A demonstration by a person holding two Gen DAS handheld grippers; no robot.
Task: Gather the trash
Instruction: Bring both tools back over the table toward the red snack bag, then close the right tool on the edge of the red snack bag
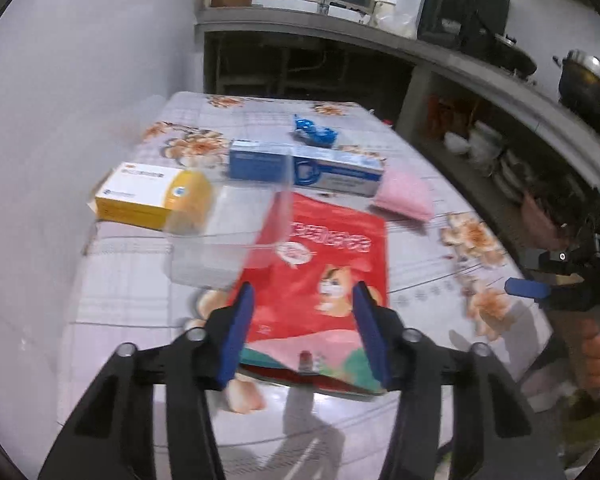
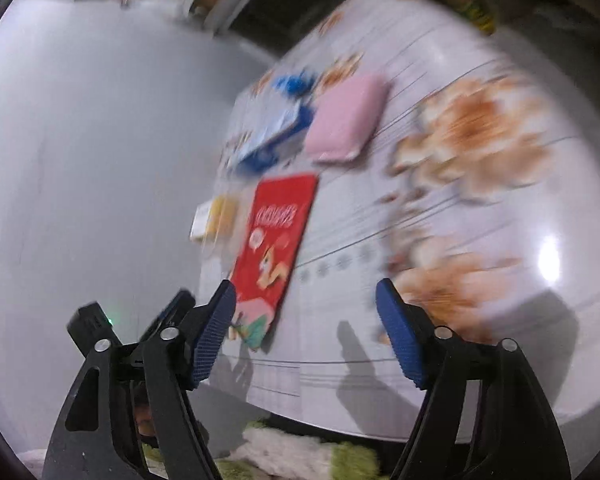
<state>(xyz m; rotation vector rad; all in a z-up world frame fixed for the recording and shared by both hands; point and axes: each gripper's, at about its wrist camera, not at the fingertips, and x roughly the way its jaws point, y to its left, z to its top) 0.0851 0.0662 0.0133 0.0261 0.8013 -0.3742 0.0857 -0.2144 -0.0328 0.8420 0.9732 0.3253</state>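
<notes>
Two grippers hang over a table (image 1: 112,300) dressed in a pale checked cloth with orange flowers, and the red snack bag (image 1: 328,280) lying flat near its middle is the handiest marker for everything else. Left gripper (image 1: 304,330) sits just above the bag's near end, its blue-padded jaws parted with the bag's lower edge seen between them, nothing pinched as far as I can see. Right gripper (image 2: 306,336) hovers off to the bag's right side near the table's edge, jaws spread wide and empty over bare cloth; the left wrist view catches it and the hand (image 1: 598,360) holding it at the far right. Touching the bag's left side stands a clear plastic tub (image 1: 224,236), and beyond that tub, further left of the bag, lies a yellow and white box (image 1: 152,196). Behind the bag's far end a blue and white carton (image 1: 304,168) stretches across, with a crumpled blue wrapper (image 1: 314,130) further back still. Just off the bag's far right corner rests a pink packet (image 1: 404,196). Everything in the right wrist view is smeared with blur, so the finer print on the packages cannot be read.
</notes>
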